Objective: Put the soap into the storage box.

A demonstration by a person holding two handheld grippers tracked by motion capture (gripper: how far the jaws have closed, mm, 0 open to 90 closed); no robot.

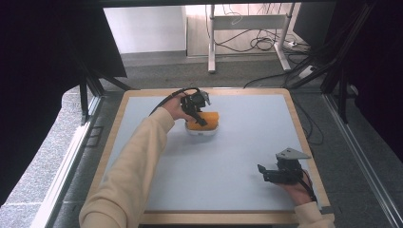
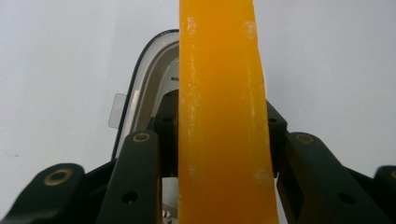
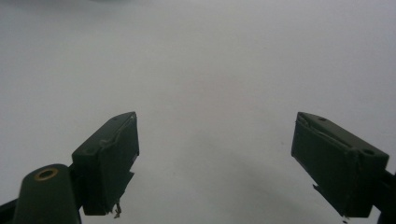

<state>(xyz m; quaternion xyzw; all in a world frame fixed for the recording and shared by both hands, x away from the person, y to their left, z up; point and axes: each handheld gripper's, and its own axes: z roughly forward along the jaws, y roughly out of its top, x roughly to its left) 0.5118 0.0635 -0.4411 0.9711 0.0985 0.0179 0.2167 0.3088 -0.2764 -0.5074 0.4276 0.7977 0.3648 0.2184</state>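
The left tongs (image 1: 199,115) are clenched on an orange slab (image 2: 223,116), which stands on edge between their jaws. Just beneath it sits a white container (image 1: 202,130) with a dark rim. The slab appears held over or partly in it; I cannot tell if it touches bottom. Judging by this, the pick-up is done and the placing or lifting remains unfinished. The right tongs (image 3: 215,161) lie released, jaws wide apart, over the bare table (image 1: 237,156), well away from the slab.

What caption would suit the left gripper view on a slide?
Left gripper clamps an orange lid edge-on above a white container on the table.
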